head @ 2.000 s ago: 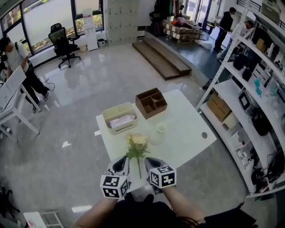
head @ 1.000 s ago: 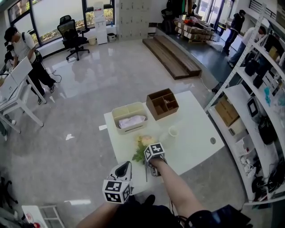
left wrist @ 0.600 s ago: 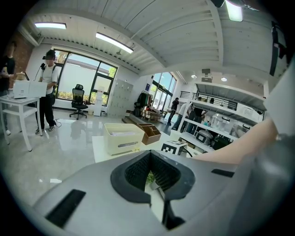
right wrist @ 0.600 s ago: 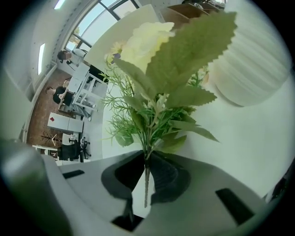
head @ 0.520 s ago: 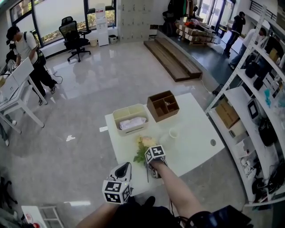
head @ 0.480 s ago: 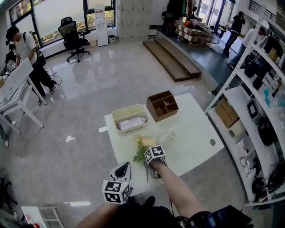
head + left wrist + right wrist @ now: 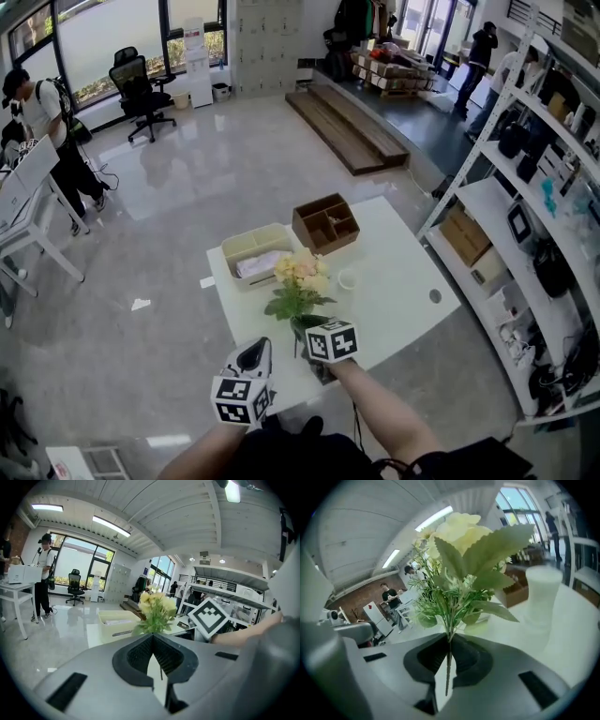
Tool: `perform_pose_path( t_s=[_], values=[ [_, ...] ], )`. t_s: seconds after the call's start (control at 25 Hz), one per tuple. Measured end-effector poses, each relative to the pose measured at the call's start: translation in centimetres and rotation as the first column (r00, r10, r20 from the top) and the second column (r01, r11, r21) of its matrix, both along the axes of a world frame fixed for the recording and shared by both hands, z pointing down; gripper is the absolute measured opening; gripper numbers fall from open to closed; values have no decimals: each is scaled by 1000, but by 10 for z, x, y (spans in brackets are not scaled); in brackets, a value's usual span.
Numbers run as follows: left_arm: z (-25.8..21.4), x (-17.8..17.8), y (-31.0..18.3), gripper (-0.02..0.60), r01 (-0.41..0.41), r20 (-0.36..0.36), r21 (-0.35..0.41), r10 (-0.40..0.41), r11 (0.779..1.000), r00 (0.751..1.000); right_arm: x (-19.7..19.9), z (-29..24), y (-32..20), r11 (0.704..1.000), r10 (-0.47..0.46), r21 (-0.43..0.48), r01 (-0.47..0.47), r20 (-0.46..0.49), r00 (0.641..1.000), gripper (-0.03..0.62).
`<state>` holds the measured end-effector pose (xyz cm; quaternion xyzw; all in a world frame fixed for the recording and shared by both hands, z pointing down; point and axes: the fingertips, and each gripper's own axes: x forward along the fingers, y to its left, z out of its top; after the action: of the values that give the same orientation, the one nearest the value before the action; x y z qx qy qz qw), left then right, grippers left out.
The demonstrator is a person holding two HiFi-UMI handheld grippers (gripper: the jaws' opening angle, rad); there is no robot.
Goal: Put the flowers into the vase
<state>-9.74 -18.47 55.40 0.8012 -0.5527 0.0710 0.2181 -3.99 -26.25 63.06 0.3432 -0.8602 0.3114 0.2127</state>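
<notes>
A bunch of pale yellow flowers (image 7: 300, 270) with green leaves stands upright above the white table (image 7: 398, 295). My right gripper (image 7: 307, 325) is shut on its thin stem, as the right gripper view shows with the stem pinched between the pads (image 7: 449, 651). The small white vase (image 7: 348, 279) stands on the table just right of the bunch; in the right gripper view the vase (image 7: 541, 597) is beyond the leaves at the right. My left gripper (image 7: 255, 352) hangs at the table's near edge, shut and holding nothing (image 7: 153, 639). The flowers (image 7: 157, 611) show beyond it.
A cream bin (image 7: 251, 251) with white contents and a brown wooden compartment box (image 7: 325, 223) sit at the table's far side. Metal shelving (image 7: 534, 187) runs along the right. A person (image 7: 42, 122) stands by a desk far left, near an office chair (image 7: 131, 84).
My right gripper has risen with the flowers, lifting them off the table and turning them upright. The left gripper has stayed where it was.
</notes>
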Motion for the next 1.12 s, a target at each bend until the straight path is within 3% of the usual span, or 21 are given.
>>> perform_pose_path(
  t_s=[0.08,0.16,0.32,0.56,0.84,0.96,1.04,1.12],
  values=[
    [-4,4,-3,2,-8,4,12,8,1000,1000,4,-40,0,983,7,185,-11,21,1000,31],
    [-9,10,-8,3,-18,8,29,18,999,1000,12,-69,4,943,31,330,-35,20,999,30],
    [-18,24,-15,3,-42,15,49,42,998,999,36,-99,17,868,101,487,-94,11,995,31],
    [-26,50,-23,2,-92,14,72,91,993,996,57,-119,20,821,143,556,-131,23,989,30],
    [-28,63,-27,2,-113,8,84,112,990,994,95,-251,-41,663,189,708,-241,153,970,31],
    [-28,62,-26,2,-108,6,79,108,991,994,112,-286,-64,603,225,751,-267,162,961,31],
    [-28,61,-27,2,-103,4,78,103,992,995,120,-284,-74,603,244,747,-278,159,957,31],
    [-27,59,-27,2,-98,7,76,98,992,995,125,-262,-82,622,260,729,-287,154,953,31]
  ],
)
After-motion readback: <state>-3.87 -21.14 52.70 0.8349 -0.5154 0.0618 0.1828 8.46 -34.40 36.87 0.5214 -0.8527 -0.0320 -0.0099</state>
